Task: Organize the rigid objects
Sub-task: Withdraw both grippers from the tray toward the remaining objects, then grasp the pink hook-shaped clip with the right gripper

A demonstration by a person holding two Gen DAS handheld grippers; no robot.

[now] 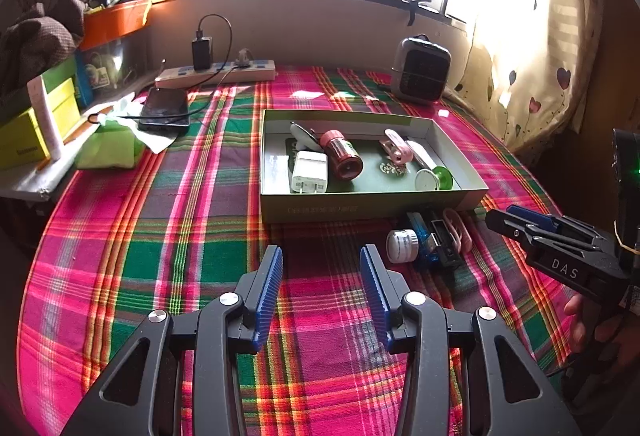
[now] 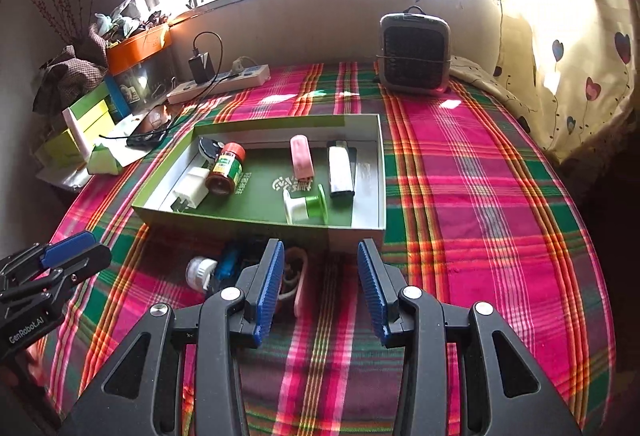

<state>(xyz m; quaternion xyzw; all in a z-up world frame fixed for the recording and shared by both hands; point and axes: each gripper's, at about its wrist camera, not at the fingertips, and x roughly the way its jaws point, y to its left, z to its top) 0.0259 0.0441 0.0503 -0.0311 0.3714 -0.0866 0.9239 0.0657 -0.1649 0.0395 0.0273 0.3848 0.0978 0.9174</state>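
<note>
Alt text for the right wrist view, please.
The open right gripper hovers empty over a plaid cloth, near a small white jar and pink cable lying before a shallow box of small items.

One shallow green box (image 2: 362, 232) holds six things: one white charger plug (image 2: 191, 192), one red-capped jar (image 2: 226, 170), one pink clip (image 2: 301, 158), one green-and-white spool (image 2: 306, 206), one white lighter-shaped bar (image 2: 340, 172), and one round black-and-white item (image 2: 209, 148). In front of the box lie three more: one small white jar (image 2: 199, 270), one blue item (image 2: 228, 262), one pink cable coil (image 2: 296, 276). Two grippers, left (image 1: 321, 290) and right (image 2: 321, 290), are in view. At the back are one power strip (image 2: 218, 82), one phone (image 1: 165, 112) and one small heater (image 2: 414, 54).
</note>
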